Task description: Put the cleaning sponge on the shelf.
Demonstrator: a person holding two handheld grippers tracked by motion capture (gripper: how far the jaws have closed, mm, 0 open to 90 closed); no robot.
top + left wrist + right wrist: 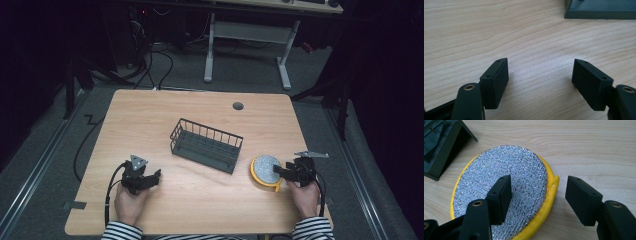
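Observation:
A round scrubbing sponge (265, 169) lies flat on the wooden table (200, 205) at the front right, its silver mesh face (499, 167) up and a yellow rim around it. My right gripper (276, 172) is open and low at the sponge's right edge. In the right gripper view (539, 187) one jaw hangs over the silver face and the other stands outside the yellow rim, neither pressing on it. My left gripper (156, 176) rests at the front left, open (540, 72) over bare wood with nothing between its jaws.
A dark wire basket (206, 145) stands in the middle of the table, between the two grippers; its corner shows in the left gripper view (599, 11) and the right gripper view (441, 147). A cable hole (238, 106) sits near the far edge.

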